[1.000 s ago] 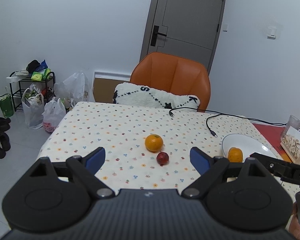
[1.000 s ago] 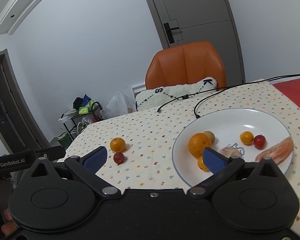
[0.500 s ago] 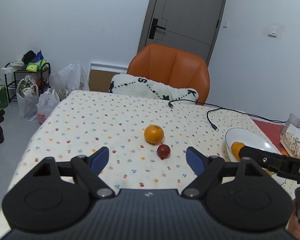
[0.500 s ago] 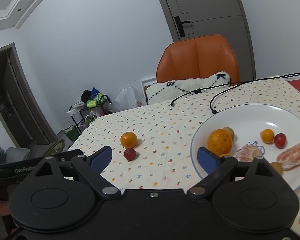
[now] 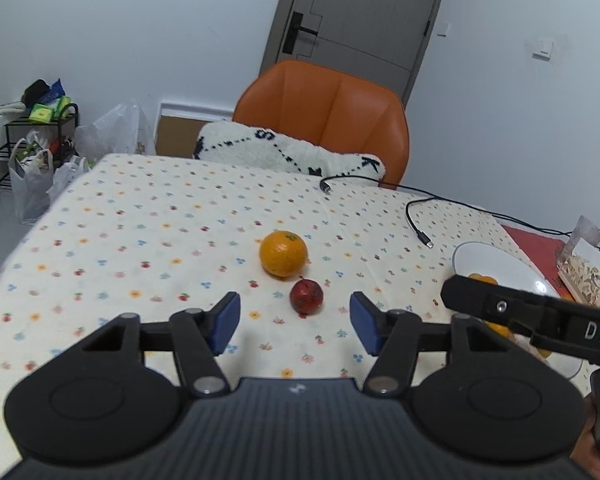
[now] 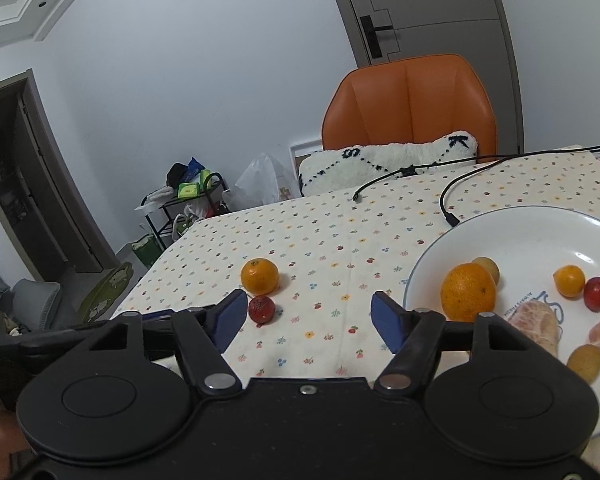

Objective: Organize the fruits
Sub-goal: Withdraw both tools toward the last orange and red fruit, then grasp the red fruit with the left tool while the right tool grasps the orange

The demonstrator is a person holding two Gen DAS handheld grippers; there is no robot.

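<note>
**Closing in on the two loose fruits**

We are at the approach stage, as we judge it: nothing is picked up yet. Our left gripper (image 5: 294, 326) stands over the flowered tablecloth (image 5: 148, 216) with the small red fruit (image 5: 306, 296) just ahead of its blue pads, roughly centred between them. Its jaws have just been closing, yet they remain apart and press on nothing. Just behind the red fruit, almost touching it, sits the orange (image 5: 283, 253).

Our right gripper (image 6: 310, 318) has also just been narrowing its jaws, and nothing lies between them but tablecloth. It sits between the loose fruits on its left and the white plate (image 6: 512, 232) on its right.

The next move, we think, calls for the left gripper to go forward and down until the pads flank the red fruit, then to close gently; it is small and round, so it could roll or squirt sideways, and the nearby orange could get nudged.

The plate already holds most of the fruit: a big orange (image 6: 468, 292), a small yellowish fruit (image 6: 486, 269) behind it, a small orange one (image 6: 569, 280), a red one (image 6: 596, 293) beside that, two peeled citrus pieces (image 6: 536, 326), and another yellowish fruit (image 6: 584, 362) near the front rim. A black cable (image 6: 446, 204) ends just beside the plate's far edge.
</note>
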